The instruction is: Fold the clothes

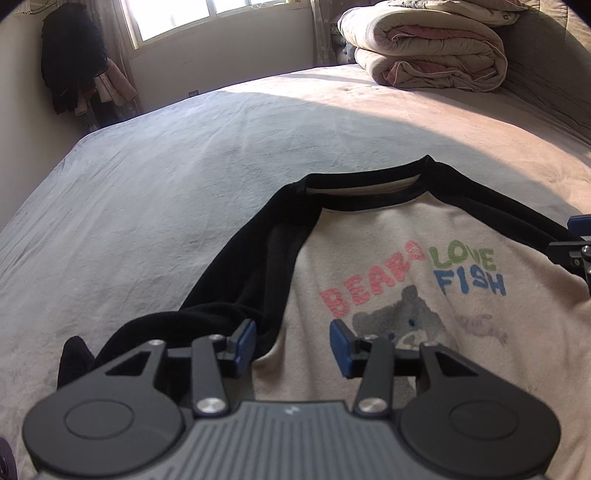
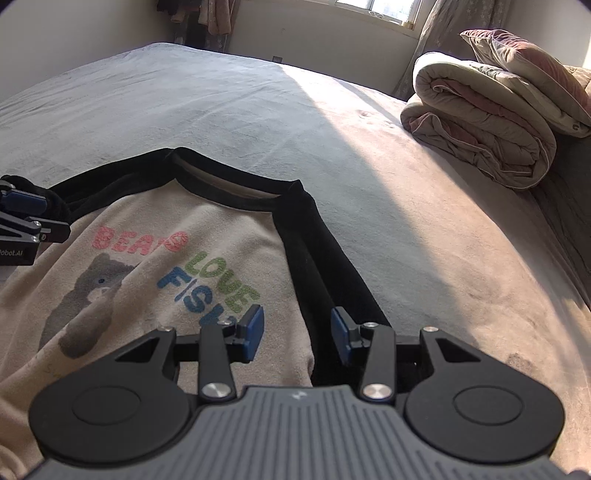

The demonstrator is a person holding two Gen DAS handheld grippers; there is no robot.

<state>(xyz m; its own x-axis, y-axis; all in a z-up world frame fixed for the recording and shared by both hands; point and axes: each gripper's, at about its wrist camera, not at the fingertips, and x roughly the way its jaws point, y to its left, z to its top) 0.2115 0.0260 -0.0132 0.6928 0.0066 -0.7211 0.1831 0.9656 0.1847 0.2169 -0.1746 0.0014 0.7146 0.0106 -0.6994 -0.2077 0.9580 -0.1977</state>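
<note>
A cream fleece sweatshirt (image 1: 369, 236) with black raglan sleeves and a black ribbed collar lies face up and fairly flat on the bed (image 1: 184, 166), its neckline toward the far side and its hem toward the cameras. The chest carries fuzzy appliqué lettering, "BEARS" in pink, "LOVE" in green and "FISH" in blue, above a grey bear face and a pale fish shape. The bed is covered by a soft, short-pile plush blanket, greyish in shadow and pinkish where a band of sunlight crosses its far right part. The left gripper (image 1: 293, 343) hovers low over the seam where the left black sleeve (image 1: 258, 269) meets the cream body, its blue-padded fingers (image 1: 246, 341) spread apart with nothing between them; that sleeve runs down toward the near left and ends in a bunched cuff beside the gripper's body. The right gripper (image 2: 297, 332) sits over the opposite seam, its pads likewise spread wide and empty, with the right black sleeve (image 2: 332, 273) lying long and straight along the shirt's right edge. At the far right of the bed a thick quilted comforter (image 2: 491, 122), beige with dusty pink lining, is folded into a puffy roll. Dark and pink garments (image 1: 74, 66) hang in the far left corner beside a bright window (image 1: 192, 18).
</note>
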